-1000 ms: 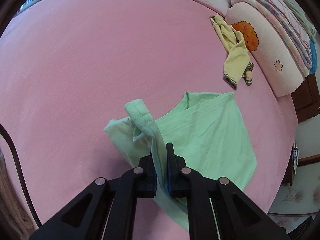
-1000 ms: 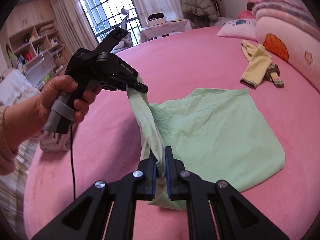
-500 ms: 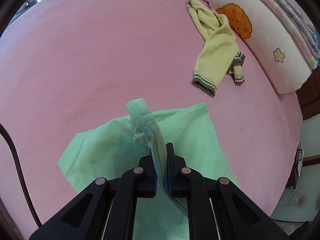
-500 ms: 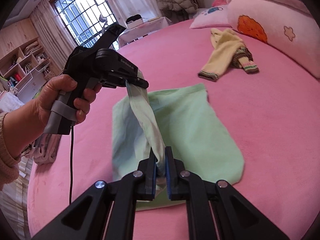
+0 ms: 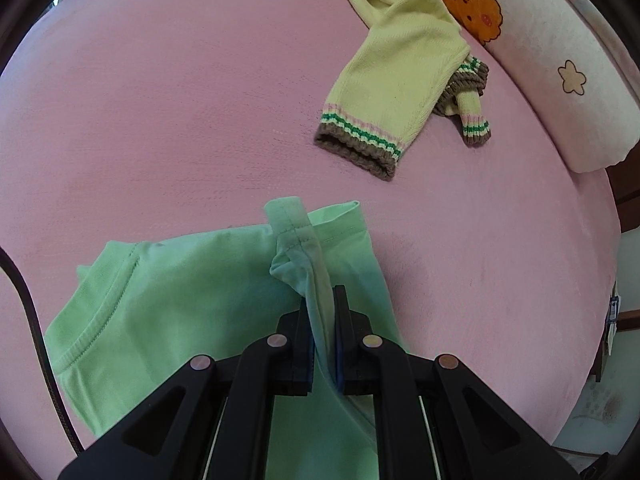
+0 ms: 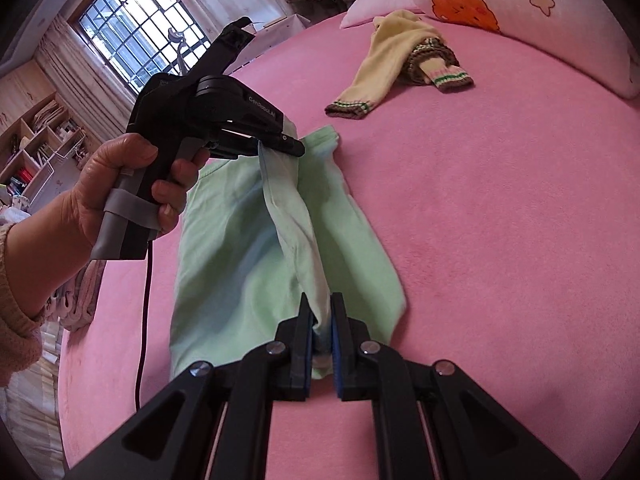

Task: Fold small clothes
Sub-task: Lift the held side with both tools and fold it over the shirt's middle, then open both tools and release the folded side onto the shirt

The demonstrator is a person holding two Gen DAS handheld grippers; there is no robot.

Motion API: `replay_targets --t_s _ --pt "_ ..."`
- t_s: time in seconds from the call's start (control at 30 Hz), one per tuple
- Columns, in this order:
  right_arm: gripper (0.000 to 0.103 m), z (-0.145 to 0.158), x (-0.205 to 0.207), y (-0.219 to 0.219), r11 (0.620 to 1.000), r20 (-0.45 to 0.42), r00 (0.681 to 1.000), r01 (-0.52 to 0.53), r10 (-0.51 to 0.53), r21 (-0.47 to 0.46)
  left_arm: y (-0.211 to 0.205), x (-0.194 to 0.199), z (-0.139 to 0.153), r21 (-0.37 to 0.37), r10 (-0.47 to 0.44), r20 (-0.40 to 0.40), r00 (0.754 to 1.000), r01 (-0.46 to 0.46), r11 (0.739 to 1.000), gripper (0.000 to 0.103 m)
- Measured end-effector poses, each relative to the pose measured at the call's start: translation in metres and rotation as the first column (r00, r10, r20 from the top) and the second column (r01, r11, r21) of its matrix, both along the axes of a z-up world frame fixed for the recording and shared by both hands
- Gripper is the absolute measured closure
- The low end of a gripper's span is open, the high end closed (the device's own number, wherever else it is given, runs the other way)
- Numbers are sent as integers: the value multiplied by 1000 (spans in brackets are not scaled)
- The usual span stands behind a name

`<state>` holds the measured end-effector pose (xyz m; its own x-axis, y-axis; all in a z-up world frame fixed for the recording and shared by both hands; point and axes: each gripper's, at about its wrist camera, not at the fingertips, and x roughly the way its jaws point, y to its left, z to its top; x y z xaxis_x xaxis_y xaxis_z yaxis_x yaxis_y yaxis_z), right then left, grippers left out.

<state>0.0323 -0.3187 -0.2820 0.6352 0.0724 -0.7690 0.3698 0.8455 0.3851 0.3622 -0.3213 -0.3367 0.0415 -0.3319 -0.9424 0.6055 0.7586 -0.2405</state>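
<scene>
Green garment [image 6: 248,256] half-folded on the pink bed [image 6: 500,220], one edge lifted taut between left gripper [image 6: 294,147] and right gripper [image 6: 322,336], both clamped on it. Uneven lowering would likely skew the fold.

Green shirt [image 5: 192,292] [image 6: 240,248]: pale, folded lengthwise on pink bed, top edge lifted taut. Yellow sweater [image 5: 396,76] [image 6: 384,68]: crumpled, striped cuffs, at 1 o'clock from shirt, well apart.

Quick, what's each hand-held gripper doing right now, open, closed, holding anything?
Left hand-held gripper: closed on the hem of the green shirt.
Right hand-held gripper: closed on the same green shirt's edge.
</scene>
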Motion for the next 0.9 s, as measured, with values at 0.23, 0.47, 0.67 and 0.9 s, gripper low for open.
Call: replay_targets --t_s 0.23,0.47,0.67,0.9 --pt "91 -15 0 -12 1000 -51 999 -7 6 -19 -14 1 -14 35 54 -10 998 -54 998 94" --pt "87 -20 -2 -20 993 -112 993 25 -37 -112 -20 -4 -6 13 85 -13 996 -85 996 72" --pt "87 -16 -11 -29 988 -130 989 47 -67 -148 -27 -19 9 -40 85 -13 996 -86 996 55" --pt "87 10 -4 -33 984 -67 997 23 -36 -174 -12 -36 40 -88 93 36 995 -89 992 52"
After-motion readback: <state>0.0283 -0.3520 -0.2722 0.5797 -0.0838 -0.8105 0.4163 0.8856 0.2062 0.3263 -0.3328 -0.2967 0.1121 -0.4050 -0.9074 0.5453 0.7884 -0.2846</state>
